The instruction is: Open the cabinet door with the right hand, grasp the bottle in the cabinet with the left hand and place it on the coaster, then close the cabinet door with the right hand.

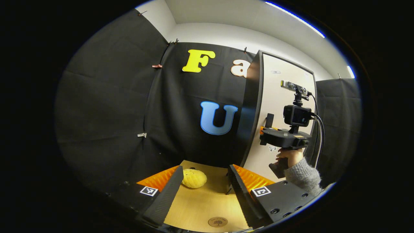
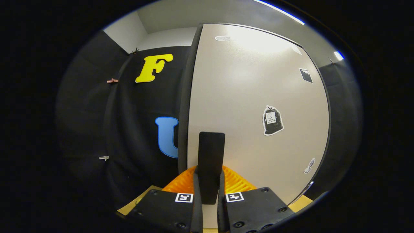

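Note:
A tall cabinet with a dark side stands at the right, and its pale door (image 1: pixel 278 97) looks closed. In the right gripper view the door (image 2: pixel 252 90) is close ahead, and my right gripper (image 2: pixel 209 177) is shut on its black upright handle (image 2: pixel 211 149). From the left gripper view, the right gripper (image 1: pixel 266 130) sits at the handle (image 1: pixel 270 119), held by a hand in a grey sleeve (image 1: pixel 302 174). My left gripper (image 1: pixel 205 168) stands open over the wooden table (image 1: pixel 200 204), holding nothing. A round brown coaster (image 1: pixel 217 222) lies on the table just below and between its fingers.
A yellow soft round object (image 1: pixel 194 178) rests on the table just past the left finger, near the black cloth wall. Stickers (image 2: pixel 272 120) dot the door. The cabinet bounds the table on the right.

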### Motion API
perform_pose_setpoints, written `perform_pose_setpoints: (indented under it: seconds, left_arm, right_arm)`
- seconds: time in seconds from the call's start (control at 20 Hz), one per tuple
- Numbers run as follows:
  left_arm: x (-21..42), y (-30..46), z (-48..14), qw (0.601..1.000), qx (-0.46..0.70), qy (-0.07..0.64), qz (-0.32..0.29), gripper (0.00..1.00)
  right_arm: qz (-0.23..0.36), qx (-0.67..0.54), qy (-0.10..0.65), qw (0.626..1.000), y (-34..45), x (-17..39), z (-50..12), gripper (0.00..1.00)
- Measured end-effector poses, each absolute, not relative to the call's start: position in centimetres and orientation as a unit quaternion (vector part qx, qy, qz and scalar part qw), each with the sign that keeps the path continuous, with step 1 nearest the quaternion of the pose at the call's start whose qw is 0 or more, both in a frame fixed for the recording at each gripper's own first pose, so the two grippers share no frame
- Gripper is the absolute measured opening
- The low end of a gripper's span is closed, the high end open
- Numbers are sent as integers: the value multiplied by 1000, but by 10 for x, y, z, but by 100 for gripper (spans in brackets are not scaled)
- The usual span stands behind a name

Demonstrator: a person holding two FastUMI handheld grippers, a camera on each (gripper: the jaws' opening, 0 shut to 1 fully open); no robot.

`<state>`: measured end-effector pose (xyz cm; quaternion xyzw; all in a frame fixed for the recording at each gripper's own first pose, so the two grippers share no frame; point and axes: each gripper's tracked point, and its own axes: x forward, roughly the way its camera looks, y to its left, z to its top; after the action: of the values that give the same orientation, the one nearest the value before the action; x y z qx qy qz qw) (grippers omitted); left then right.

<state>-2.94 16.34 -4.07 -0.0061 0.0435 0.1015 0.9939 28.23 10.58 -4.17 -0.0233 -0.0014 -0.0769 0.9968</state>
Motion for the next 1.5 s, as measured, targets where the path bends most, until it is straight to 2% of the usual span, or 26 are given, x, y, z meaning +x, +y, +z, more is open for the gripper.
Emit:
perform_pose_setpoints:
  seconds: [0.6, 0.9, 0.95, 1.0, 1.05, 1.1, 1.15, 1.5]
  left_arm:
    - [-55, 117, -36, 997, 15, 35, 69, 88]
    - [-64, 86, -34, 998, 32, 34, 41, 89]
    - [-67, 83, -33, 998, 35, 32, 38, 84]
    - [-68, 80, -33, 998, 36, 30, 34, 89]
    - [-69, 76, -33, 999, 33, 30, 30, 89]
    - [-71, 71, -34, 999, 30, 30, 26, 84]
    - [-71, 68, -34, 999, 26, 32, 21, 89]
    - [-69, 27, -36, 999, 26, 31, -31, 89]
  right_arm:
    - [1, -11, 14, 1000, 109, 187, -36, 22]
    - [15, -12, 18, 1000, 96, 151, -33, 22]
    - [17, -13, 19, 1000, 93, 146, -33, 22]
    - [18, -17, 19, 1000, 90, 141, -32, 22]
    - [19, -20, 20, 999, 87, 134, -31, 22]
    - [20, -21, 22, 999, 83, 128, -32, 22]
    - [20, -21, 24, 999, 79, 122, -31, 22]
    - [4, -25, 32, 999, 39, 78, -27, 21]
